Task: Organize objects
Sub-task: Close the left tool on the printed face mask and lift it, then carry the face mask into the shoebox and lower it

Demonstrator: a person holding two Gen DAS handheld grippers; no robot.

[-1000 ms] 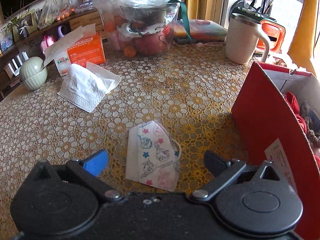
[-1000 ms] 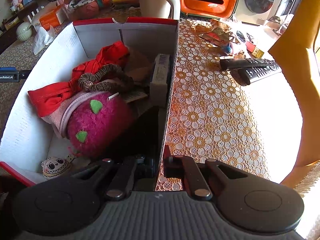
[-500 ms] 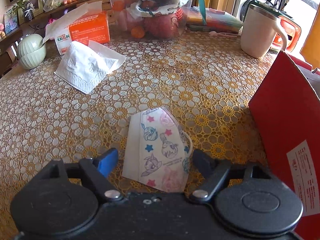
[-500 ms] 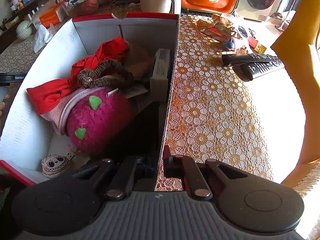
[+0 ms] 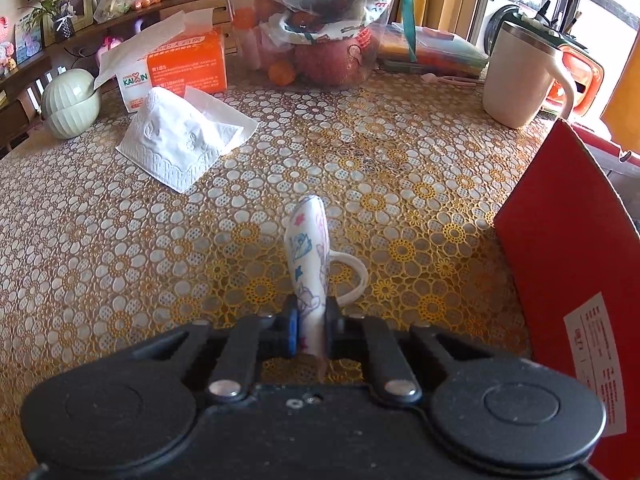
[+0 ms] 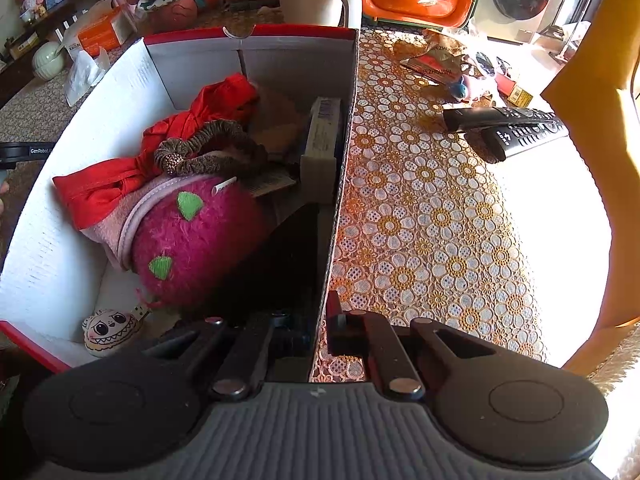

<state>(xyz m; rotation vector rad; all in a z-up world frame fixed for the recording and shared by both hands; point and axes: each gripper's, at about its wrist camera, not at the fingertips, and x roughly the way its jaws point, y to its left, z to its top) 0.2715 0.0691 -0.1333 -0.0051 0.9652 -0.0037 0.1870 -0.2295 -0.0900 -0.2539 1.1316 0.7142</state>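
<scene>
1. My left tool (image 5: 311, 330) has just closed its jaws on the patterned face mask (image 5: 308, 256), pinching it upright above the bench (image 5: 120, 248); the thin fabric could slip free, or its ear loop (image 5: 352, 276) snag.
2. My right tool (image 6: 320, 322), pitched steeply down, is clamped on the red box (image 6: 340, 184) wall; a tug would shift the box.

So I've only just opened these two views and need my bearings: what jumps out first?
The cartoon-print face mask, pinched upright in the left gripper, whose jaws have just been closing, above the flowered tablecloth. Next, the red box, with the right gripper clamped on its wall and a fuzzy pink plush filling its middle.
</scene>
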